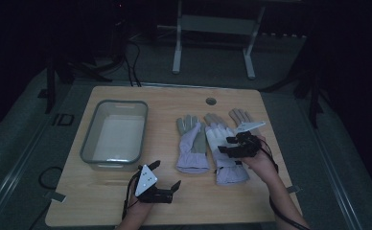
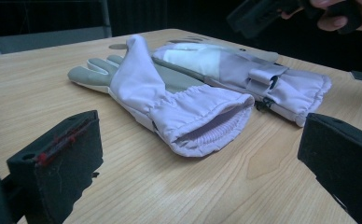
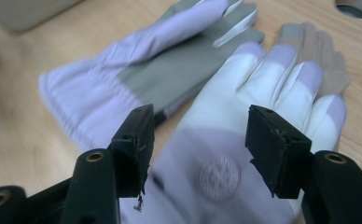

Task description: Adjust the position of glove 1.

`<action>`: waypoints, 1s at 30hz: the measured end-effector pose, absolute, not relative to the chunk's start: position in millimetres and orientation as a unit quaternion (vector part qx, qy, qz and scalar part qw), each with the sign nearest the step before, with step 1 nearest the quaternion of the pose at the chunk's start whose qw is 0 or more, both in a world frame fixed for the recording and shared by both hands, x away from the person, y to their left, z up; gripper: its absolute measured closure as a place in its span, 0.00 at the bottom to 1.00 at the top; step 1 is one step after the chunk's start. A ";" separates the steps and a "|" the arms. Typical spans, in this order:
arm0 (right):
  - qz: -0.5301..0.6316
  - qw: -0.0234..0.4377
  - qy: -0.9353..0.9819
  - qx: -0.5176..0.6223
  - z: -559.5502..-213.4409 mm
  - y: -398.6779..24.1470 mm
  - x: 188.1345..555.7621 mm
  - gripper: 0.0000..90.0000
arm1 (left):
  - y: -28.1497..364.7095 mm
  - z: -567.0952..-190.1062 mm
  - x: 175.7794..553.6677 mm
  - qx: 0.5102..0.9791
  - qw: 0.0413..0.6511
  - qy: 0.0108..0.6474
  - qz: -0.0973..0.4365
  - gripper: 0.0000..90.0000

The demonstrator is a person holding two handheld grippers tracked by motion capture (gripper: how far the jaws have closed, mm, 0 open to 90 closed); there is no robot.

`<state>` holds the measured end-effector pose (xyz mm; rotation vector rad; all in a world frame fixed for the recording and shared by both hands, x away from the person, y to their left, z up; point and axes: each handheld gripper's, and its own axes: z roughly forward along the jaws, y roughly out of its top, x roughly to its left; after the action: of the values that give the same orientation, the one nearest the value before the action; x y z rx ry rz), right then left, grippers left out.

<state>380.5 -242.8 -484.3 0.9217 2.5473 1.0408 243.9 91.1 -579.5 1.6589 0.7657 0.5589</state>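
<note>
Gloves lie side by side on the wooden table (image 1: 126,201), cuffs toward the person, fingers pointing away: the left glove (image 1: 192,143) has one edge folded over itself, and the right glove (image 1: 222,148) lies flat, back upward, just beside it and possibly overlapping a third grey piece behind. Neither glove is lifted or gripped, so the work appears to be at its start. The right gripper (image 1: 234,145) hovers over the right glove with jaws spread and nothing pinched; the right gripper view shows the glove's white back and round emblem between the pads, untouched. The left gripper (image 1: 167,176) rests low near the table's front edge, jaws spread wide and empty, aimed at the left glove's open cuff. The clear bin (image 1: 98,139) stands empty at the left, well apart from both gloves. Remaining, as judged: grasping each glove and, probably, placing it in the bin.
</note>
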 end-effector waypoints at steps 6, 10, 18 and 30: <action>0.305 0.118 0.908 0.261 -482.7 -259.0 377.7 0.48 | 90.8 -579.5 243.7 0.708 0.576 0.329 0.242 0.00; 0.274 0.116 0.923 0.244 -488.3 -265.2 377.7 0.49 | 90.5 -579.4 243.9 0.709 0.574 0.330 0.242 0.00; 0.259 0.120 0.928 0.238 -501.7 -257.3 388.2 0.50 | 90.2 -579.4 243.7 0.710 0.574 0.329 0.242 0.00; 0.275 0.096 0.928 0.231 -527.4 -251.5 403.7 0.68 | 90.6 -579.4 244.0 0.709 0.574 0.330 0.241 0.00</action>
<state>403.7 -251.5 -527.4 0.6853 2.7493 0.8154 244.0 90.6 -579.4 1.6618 0.7743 0.5639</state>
